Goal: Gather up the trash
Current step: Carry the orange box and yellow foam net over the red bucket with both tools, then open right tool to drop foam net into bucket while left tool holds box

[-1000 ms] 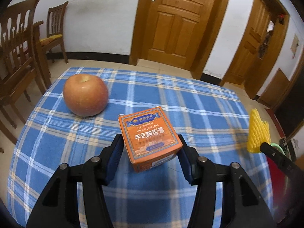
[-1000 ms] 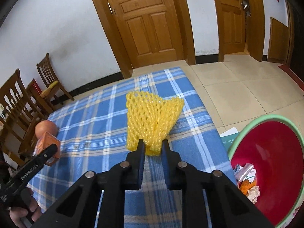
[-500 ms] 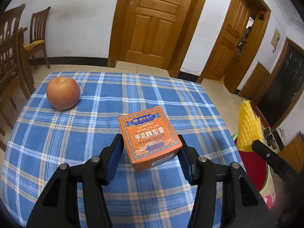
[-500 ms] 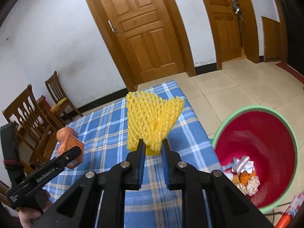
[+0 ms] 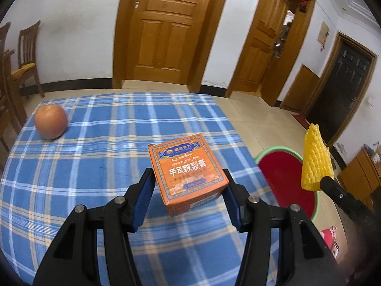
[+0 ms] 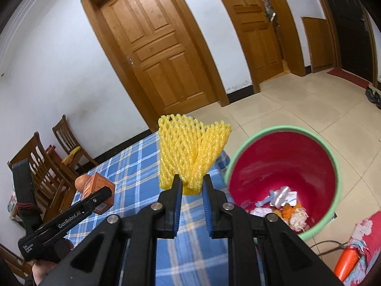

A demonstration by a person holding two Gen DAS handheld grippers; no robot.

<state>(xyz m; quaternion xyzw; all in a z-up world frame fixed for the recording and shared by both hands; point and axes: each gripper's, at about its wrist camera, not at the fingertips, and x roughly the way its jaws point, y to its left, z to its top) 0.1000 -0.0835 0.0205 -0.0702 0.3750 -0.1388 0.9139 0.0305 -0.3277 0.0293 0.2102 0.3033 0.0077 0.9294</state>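
Note:
My left gripper (image 5: 188,188) is shut on an orange cardboard box (image 5: 187,169) and holds it above the blue checked tablecloth (image 5: 107,147). The box also shows in the right wrist view (image 6: 98,190). My right gripper (image 6: 191,186) is shut on a yellow foam fruit net (image 6: 190,152), held in the air near the table's right edge; the net also shows in the left wrist view (image 5: 314,159). A red bin with a green rim (image 6: 283,166) stands on the floor beside the table, with crumpled trash inside. It also shows in the left wrist view (image 5: 285,178).
An apple (image 5: 50,121) lies on the far left of the table. Wooden chairs (image 6: 42,166) stand to the left of the table. Wooden doors (image 5: 166,28) line the far wall. Red cloth and an orange object (image 6: 347,259) lie on the floor by the bin.
Both grippers have risen and swung right toward the bin with their loads. The bin now fills more of the right wrist view and has come into the left wrist view.

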